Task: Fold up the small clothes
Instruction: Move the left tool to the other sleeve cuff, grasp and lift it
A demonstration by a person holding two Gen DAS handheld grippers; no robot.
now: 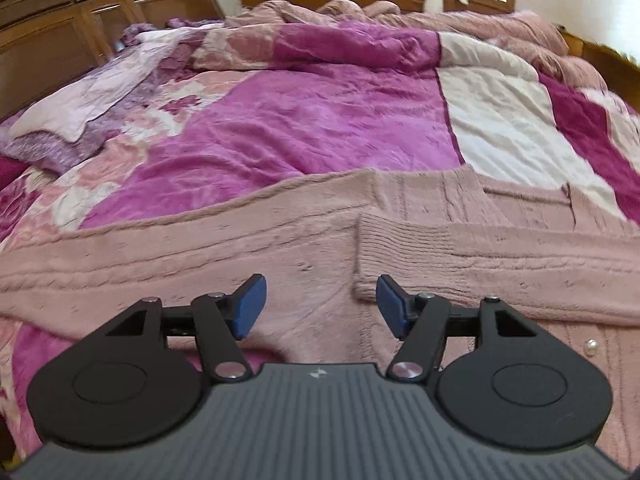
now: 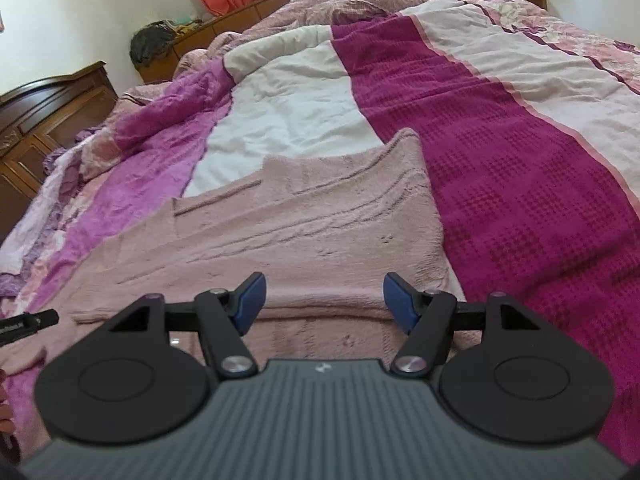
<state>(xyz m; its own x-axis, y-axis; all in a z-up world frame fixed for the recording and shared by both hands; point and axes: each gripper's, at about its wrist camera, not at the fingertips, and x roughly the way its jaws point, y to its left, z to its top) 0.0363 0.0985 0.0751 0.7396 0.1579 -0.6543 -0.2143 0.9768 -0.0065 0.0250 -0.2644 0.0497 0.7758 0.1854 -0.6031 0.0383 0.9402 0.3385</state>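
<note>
A pink knit cardigan (image 1: 280, 240) lies partly folded on the bed (image 1: 320, 120), one sleeve (image 1: 460, 256) laid across its body. The left hand-held gripper (image 1: 319, 304) and right hand-held gripper (image 2: 324, 300) hover over it, both released, jaws apart and empty.

You've got a dusty-pink cable-knit cardigan (image 1: 248, 248) spread flat across the bed, partly folded, one sleeve with its ribbed cuff (image 1: 400, 256) laid over the body. Pearl buttons (image 1: 591, 346) show near one edge, kinda blurry though.
</note>
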